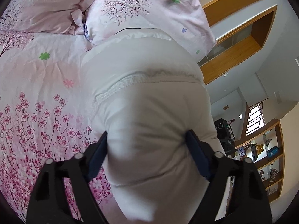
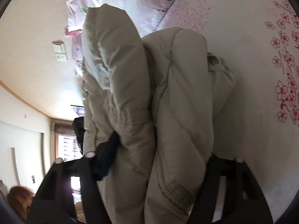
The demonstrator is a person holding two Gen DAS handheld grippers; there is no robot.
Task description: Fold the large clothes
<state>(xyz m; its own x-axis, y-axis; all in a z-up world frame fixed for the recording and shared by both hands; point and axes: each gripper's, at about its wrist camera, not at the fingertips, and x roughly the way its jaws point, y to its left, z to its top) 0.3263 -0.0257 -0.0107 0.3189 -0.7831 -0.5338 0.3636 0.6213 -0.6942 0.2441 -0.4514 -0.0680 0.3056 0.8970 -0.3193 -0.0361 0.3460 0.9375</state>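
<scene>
A bed [image 1: 37,78] covered in pink blossom-print bedding is shown, with two pillows [image 1: 149,9] at its head. A bulky, pale padded jacket [image 1: 149,93] is bunched near the pillows, toward one side edge. Its folded end is pinched by the left tool [image 1: 147,149]; two thick rolls are squeezed by the right tool [image 2: 160,149]. Soft, puffy, light, probably slippery fabric is suggested; stitched seams or hems are judged the best holds.
</scene>
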